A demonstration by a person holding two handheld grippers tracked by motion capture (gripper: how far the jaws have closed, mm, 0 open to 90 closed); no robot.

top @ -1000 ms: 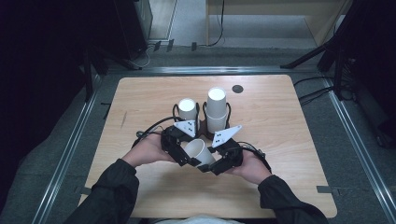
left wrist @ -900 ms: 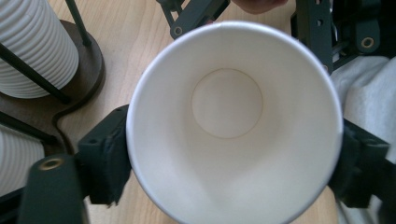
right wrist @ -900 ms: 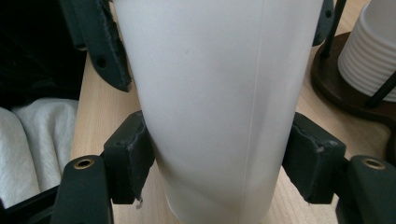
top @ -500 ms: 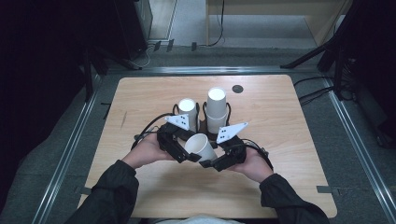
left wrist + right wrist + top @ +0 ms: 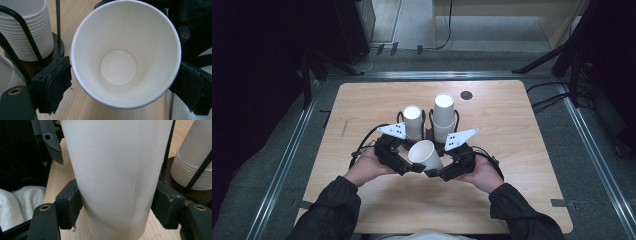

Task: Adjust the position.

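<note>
Single white paper cup [image 5: 424, 154] held off the bench [image 5: 522, 190] between the two hands, tipped on its side, mouth toward the left gripper [image 5: 408, 167], just in front of the two cup stacks.

Right gripper [image 5: 435, 172]: jaws about half open and clamped on the cup wall, a pad [image 5: 69, 203] on each side; the wall looks slightly pinched in the right gripper view. Left gripper: jaws have just been opening and now stand wide, one either side of the cup's rim [image 5: 75, 65]. The left pad [image 5: 58, 81] sits just beside the rim. I cannot tell whether it grazes the paper, but no press shows. So the cup hangs on the right gripper alone.

Risks, as I judge them:
- thin paper under a two-point squeeze may buckle or crease if the grip tightens;
- a tapered, smooth wall may slide out toward its narrow base if the grip slackens;
- the left jaws, drawn back carelessly, could catch the rim and twist the cup;
- the near stack [image 5: 413, 122] and taller stack [image 5: 444, 117], in black wire holders [image 5: 30, 45], stand near enough to be knocked.

Writing: none legible. Cup and stacks are plain white.
</note>
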